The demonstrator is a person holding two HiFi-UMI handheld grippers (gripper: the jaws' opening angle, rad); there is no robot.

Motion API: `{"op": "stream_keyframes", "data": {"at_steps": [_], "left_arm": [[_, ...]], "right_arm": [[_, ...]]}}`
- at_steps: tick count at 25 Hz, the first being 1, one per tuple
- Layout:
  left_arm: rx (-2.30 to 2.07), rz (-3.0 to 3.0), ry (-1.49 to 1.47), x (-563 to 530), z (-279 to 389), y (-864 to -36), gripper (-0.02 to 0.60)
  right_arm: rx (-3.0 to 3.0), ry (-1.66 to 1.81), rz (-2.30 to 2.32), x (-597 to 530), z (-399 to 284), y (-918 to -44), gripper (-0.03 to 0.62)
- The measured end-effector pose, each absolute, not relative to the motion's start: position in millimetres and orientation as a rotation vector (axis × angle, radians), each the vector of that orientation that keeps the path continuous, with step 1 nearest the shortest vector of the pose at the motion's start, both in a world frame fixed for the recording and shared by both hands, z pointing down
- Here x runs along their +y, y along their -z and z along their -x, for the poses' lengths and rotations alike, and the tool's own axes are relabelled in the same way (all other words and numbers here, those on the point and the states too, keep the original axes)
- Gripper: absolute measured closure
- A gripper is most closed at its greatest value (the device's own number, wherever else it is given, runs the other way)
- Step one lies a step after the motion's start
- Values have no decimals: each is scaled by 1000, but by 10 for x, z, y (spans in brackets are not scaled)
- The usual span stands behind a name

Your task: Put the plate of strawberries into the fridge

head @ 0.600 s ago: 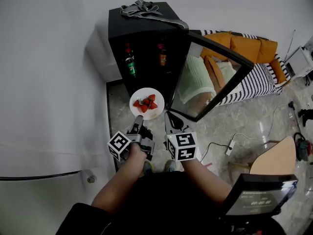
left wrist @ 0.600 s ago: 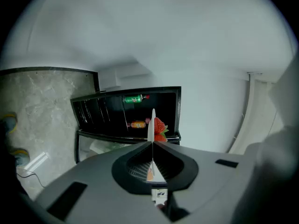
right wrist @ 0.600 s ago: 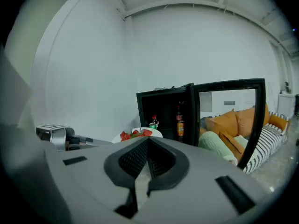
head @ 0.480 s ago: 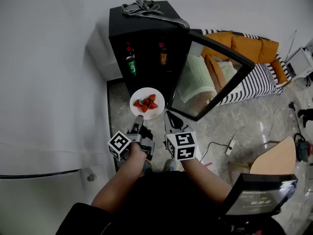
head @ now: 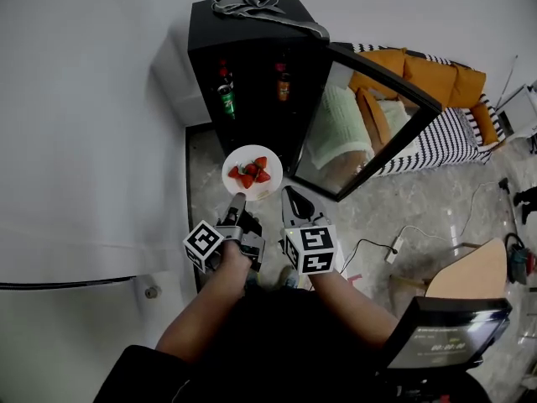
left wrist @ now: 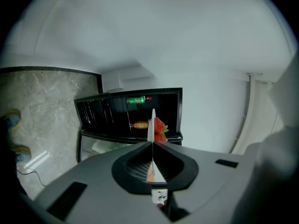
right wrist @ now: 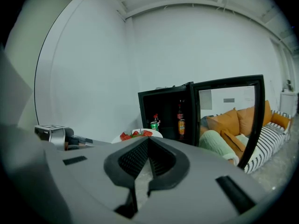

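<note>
A white plate (head: 239,183) with several red strawberries (head: 252,171) hangs in the air just in front of the open black mini fridge (head: 252,36). My left gripper (head: 237,206) is shut on the plate's near rim. In the left gripper view the plate (left wrist: 152,120) shows edge-on between the jaws of my left gripper (left wrist: 153,143), with strawberries (left wrist: 159,125) beside it. My right gripper (head: 292,205) floats just right of the plate, shut and holding nothing. In the right gripper view the plate (right wrist: 154,133) lies left of the tips of my right gripper (right wrist: 148,140).
The fridge's glass door (head: 369,120) stands swung open to the right. A green can (head: 226,101) and an orange bottle (head: 284,86) stand on a shelf inside. Grey cloth (head: 252,5) lies on top. A sofa (head: 428,99), a power strip (head: 392,254) and a white wall (head: 84,124) surround the spot.
The plate and both grippers have edged slightly toward the fridge opening. The grip on the plate is unchanged.
</note>
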State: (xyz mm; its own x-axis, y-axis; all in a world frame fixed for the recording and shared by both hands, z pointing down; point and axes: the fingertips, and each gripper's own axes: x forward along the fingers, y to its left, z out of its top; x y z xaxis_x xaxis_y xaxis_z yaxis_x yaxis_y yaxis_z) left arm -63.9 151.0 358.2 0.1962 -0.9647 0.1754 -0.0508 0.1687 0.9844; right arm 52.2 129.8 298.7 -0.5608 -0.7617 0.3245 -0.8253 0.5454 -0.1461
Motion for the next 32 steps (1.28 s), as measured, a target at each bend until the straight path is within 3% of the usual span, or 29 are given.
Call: {"op": "stream_keyframes", "data": {"at_steps": [17,32], "left_arm": [[-1246,-1173,966,1721,113,-3652,572],[-1224,-1188,986,1564,15,-3707,571]], "right_arm": [[-2601,-449,-1230,1447,-1102,-3186,589],[-2623,-410,-1207,1384,-1165,-3195,589]]}}
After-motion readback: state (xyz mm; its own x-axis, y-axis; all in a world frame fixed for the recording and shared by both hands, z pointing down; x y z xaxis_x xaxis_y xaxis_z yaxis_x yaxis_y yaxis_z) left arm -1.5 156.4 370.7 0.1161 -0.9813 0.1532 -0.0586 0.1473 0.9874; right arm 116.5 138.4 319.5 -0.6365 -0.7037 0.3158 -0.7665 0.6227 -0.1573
